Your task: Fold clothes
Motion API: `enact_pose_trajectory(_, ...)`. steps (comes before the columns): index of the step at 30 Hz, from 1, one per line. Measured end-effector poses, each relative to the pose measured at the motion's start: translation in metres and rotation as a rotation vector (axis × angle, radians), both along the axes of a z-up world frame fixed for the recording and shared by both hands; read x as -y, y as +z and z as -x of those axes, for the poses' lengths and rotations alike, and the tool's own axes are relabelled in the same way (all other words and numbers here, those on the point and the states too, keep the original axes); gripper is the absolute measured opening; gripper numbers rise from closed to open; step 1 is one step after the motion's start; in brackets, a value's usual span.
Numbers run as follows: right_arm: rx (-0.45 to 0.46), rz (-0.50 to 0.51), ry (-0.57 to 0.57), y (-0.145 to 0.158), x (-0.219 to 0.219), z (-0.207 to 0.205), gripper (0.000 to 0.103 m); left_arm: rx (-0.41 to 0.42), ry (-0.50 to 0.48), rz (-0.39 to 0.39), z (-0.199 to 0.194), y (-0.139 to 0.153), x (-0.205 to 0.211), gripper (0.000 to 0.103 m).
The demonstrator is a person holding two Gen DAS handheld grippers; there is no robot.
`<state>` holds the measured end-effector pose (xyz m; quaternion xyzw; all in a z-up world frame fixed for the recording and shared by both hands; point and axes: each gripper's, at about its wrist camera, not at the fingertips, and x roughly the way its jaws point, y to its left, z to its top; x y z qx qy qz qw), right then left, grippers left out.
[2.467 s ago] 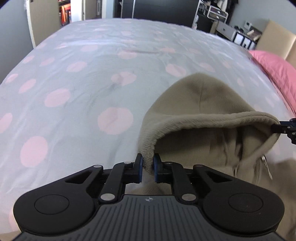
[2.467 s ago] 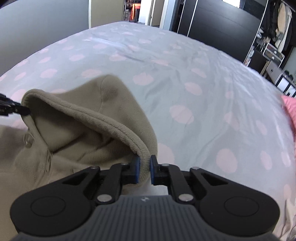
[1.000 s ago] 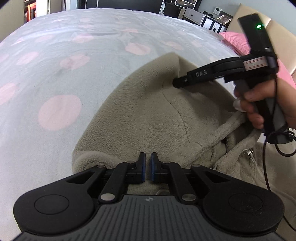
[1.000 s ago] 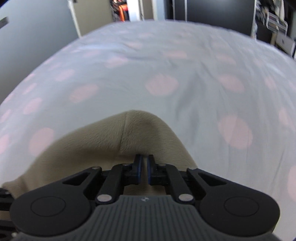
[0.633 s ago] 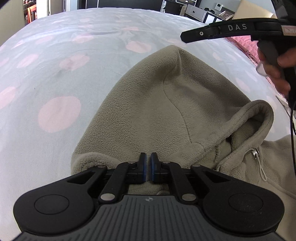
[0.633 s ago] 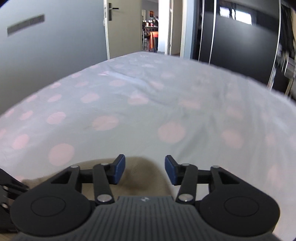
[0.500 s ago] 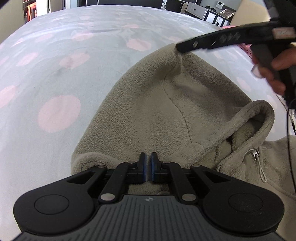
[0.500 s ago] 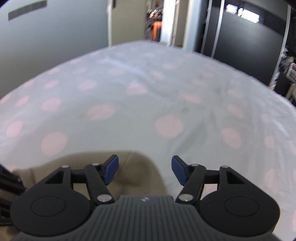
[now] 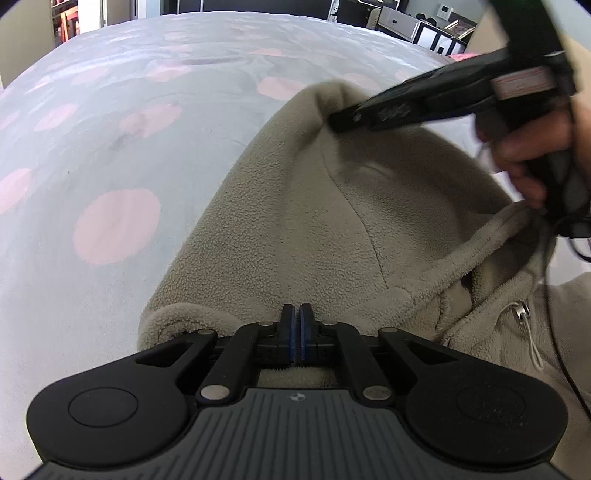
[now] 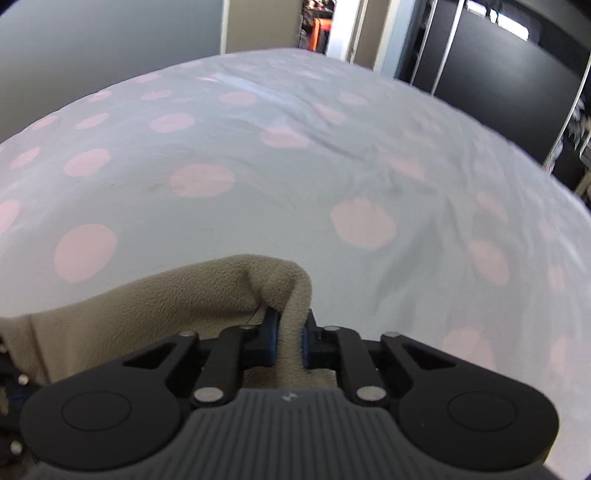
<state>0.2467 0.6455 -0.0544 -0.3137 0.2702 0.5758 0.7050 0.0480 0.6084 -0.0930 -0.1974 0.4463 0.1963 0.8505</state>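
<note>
A beige fleece hoodie (image 9: 332, 229) lies on a bed cover (image 9: 110, 129) of pale grey with pink dots, its hood pointing away from me. My left gripper (image 9: 296, 325) is shut at the hood's near rim, and no cloth shows between its pads. My right gripper (image 9: 334, 120), held by a hand (image 9: 524, 158), reaches the hood's peak from the right. In the right wrist view the right gripper (image 10: 290, 332) is closing its jaws, and the pads press on a raised fold of the hoodie (image 10: 184, 295). A zipper pull (image 9: 521, 314) lies at the collar.
The dotted bed cover (image 10: 258, 147) spreads wide beyond the hood. A pink pillow (image 9: 461, 56) and white drawers (image 9: 406, 26) sit at the far right. A dark wardrobe (image 10: 498, 66) and a doorway (image 10: 317, 26) stand past the bed's far edge.
The right gripper opened, lifted off the hood, then came down on the hood's peak and closed on it, pinching up a fold. The left gripper stayed put.
</note>
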Motion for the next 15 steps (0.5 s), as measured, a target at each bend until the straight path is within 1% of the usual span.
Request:
enact_pose_trajectory(3, 0.003, -0.041, 0.049, 0.034, 0.016, 0.008, 0.010, -0.003, 0.023, 0.002, 0.000, 0.002, 0.000, 0.002)
enact_pose_trajectory(6, 0.016, -0.073, 0.113, 0.066, 0.042, 0.027, 0.010, 0.024, 0.039, 0.000, 0.007, 0.013, 0.002, 0.002)
enact_pose_trajectory(7, 0.035, -0.084, 0.141, 0.077, 0.052, 0.036, 0.010, 0.035, 0.034, -0.009, 0.015, 0.022, 0.006, 0.003)
enact_pose_trajectory(8, 0.042, -0.095, 0.165, 0.086, 0.064, 0.044, 0.010, 0.046, 0.029, -0.018, 0.023, 0.031, 0.010, 0.007)
enact_pose_trajectory(10, 0.049, -0.119, 0.212, 0.103, 0.090, 0.062, 0.010, 0.067, 0.018, -0.036, 0.039, 0.048, 0.018, 0.009)
enact_pose_trajectory(11, 0.058, -0.135, 0.230, 0.109, 0.104, 0.071, 0.010, 0.076, 0.017, -0.041, 0.048, 0.057, 0.022, 0.013)
enact_pose_trajectory(14, 0.060, -0.170, 0.294, 0.122, 0.148, 0.099, 0.010, 0.083, 0.037, -0.033, 0.083, 0.082, 0.035, 0.019)
enact_pose_trajectory(15, 0.063, -0.176, 0.315, 0.123, 0.162, 0.109, 0.010, 0.082, 0.048, -0.029, 0.094, 0.089, 0.039, 0.020)
